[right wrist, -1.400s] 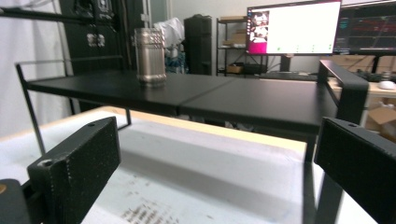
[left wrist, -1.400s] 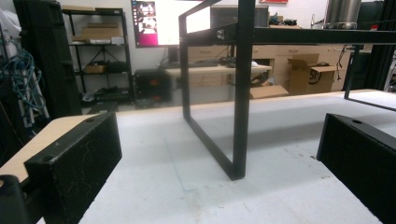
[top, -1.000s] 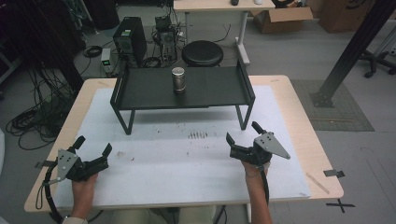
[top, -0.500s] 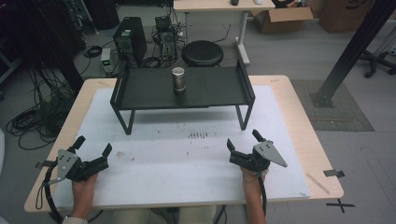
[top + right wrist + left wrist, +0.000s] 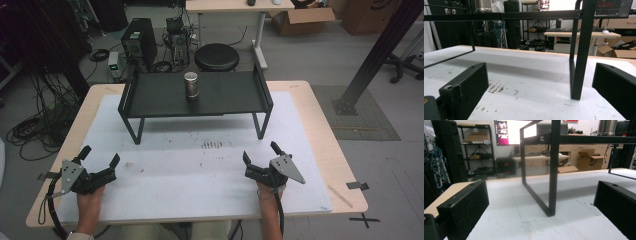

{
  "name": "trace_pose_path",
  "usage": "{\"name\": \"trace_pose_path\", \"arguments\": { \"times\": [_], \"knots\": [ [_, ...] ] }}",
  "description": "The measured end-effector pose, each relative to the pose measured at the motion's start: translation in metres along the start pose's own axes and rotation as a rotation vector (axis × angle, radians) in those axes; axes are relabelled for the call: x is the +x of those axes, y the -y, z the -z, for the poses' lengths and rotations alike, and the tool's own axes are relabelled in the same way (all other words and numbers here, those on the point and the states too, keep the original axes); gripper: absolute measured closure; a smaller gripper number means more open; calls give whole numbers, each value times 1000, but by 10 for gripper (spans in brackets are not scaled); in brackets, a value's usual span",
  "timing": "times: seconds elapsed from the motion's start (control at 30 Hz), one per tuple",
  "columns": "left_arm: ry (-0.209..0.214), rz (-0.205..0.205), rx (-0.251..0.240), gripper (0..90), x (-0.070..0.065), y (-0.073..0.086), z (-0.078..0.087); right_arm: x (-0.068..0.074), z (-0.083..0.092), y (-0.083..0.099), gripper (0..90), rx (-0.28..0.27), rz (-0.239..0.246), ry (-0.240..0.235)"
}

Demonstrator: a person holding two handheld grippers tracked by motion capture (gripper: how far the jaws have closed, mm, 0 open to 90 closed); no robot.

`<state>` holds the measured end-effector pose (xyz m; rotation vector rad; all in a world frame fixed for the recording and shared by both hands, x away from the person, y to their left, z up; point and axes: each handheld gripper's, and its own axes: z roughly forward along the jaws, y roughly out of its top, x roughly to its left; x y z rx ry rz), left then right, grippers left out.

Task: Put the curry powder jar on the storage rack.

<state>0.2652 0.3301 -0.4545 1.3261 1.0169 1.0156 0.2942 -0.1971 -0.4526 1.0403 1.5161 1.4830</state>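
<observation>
High view: the metal cup [image 5: 191,85] stands untouched on the black tray stand [image 5: 150,100]. Left gripper [image 5: 100,162] and right gripper [image 5: 260,152] rest near the table edge, jaws spread and empty; reaching and grasping remain.

Both grippers are black; the left gripper [image 5: 99,161] and right gripper [image 5: 260,154] carry grey three-cornered plates; black cables trail.

Matt black metal rack [image 5: 225,95] ahead of both grippers, on it a shiny brushed-metal can [image 5: 191,85]. Under the jaws a white, rough, grainy mat [image 5: 200,175] with rusty-brown specks. Light wood table [image 5: 327,145] edge beyond. Jaw blocks matt black, scuffed plastic.
</observation>
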Motion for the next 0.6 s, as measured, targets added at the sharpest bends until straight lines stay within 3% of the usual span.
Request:
{"name": "trace_pose_path", "arguments": {
  "times": [0.3,0.6],
  "knots": [
    [0,0,-1,2,0,0,0,3,4,2,3,-47,20,15],
    [0,0,-1,2,0,0,0,3,5,3,3,-56,21,15]
  ]
}}
